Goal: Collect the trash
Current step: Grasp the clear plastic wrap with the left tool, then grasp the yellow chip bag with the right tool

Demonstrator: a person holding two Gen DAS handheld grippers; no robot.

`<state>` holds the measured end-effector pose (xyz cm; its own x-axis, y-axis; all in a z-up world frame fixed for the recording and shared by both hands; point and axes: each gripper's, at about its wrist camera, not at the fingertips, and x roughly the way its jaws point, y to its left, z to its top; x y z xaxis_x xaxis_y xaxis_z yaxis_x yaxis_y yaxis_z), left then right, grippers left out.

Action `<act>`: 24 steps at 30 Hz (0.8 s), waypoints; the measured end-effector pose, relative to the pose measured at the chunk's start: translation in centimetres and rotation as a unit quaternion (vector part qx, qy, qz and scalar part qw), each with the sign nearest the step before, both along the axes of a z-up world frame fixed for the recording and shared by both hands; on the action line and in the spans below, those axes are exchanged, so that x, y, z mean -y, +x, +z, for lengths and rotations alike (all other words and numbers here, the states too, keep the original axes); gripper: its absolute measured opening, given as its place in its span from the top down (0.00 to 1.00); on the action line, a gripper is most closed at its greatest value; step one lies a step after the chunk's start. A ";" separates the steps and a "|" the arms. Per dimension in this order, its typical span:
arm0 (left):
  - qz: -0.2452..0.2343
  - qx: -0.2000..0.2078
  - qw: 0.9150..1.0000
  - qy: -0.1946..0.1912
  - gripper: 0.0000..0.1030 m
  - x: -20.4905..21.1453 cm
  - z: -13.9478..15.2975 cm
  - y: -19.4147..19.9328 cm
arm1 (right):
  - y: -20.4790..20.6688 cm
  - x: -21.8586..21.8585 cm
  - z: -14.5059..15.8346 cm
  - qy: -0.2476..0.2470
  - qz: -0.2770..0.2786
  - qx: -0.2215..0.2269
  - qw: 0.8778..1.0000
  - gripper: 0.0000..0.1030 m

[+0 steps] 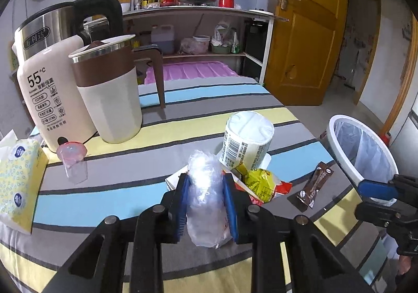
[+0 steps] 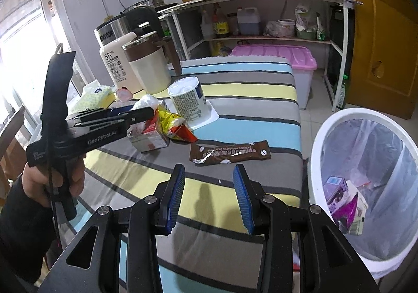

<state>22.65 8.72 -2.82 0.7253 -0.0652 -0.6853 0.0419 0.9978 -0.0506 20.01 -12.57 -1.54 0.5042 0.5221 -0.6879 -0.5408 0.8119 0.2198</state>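
Observation:
My left gripper (image 1: 206,183) is shut on a crumpled clear plastic bag (image 1: 206,199), its blue pads pressing both sides. Just beyond lie a yellow-red snack wrapper (image 1: 261,183), an upturned white paper cup (image 1: 247,140) and a small carton (image 2: 149,138). A brown sachet (image 2: 231,153) lies flat on the striped cloth just ahead of my right gripper (image 2: 209,175), which stands open with nothing between its fingers. The white bin (image 2: 365,175) with a clear liner stands off the table's right edge and holds several bits of trash. In the right wrist view the left gripper (image 2: 146,110) comes in from the left.
Two kettles (image 1: 65,84) and a brown-and-cream jug (image 1: 109,94) stand at the back left. A tissue pack (image 1: 18,183) and a small clear cup with a pink lid (image 1: 73,162) lie near the left edge. Behind are a kitchen shelf, a pink-lidded box (image 2: 277,55) and a wooden door (image 1: 308,31).

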 end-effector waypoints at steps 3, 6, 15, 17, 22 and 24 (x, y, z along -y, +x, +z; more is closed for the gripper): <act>0.004 0.003 1.000 -0.010 0.75 -0.2 0.2 -0.7 | 0.3 -0.5 0.1 -0.001 0.006 0.003 1.000 0.62; 0.010 0.011 1.000 -0.022 0.75 -0.5 0.6 -1.7 | 0.7 -1.4 0.0 -0.004 0.014 0.003 1.000 0.62; 0.022 0.015 0.999 -0.043 0.75 -1.7 0.8 -4.5 | 2.4 -5.1 -0.2 -0.013 0.053 0.006 0.998 0.62; 0.028 0.015 0.998 -0.049 0.75 -2.2 0.6 -4.9 | 3.0 -5.8 -0.3 -0.011 0.058 0.004 0.998 0.62; 0.037 0.012 0.997 -0.063 0.75 -3.2 0.2 -5.4 | 4.4 -7.1 -0.9 -0.011 0.062 -0.007 0.998 0.62; 0.038 0.011 0.997 -0.066 0.75 -3.5 0.0 -5.4 | 5.1 -7.7 -1.3 -0.011 0.062 -0.017 0.998 0.62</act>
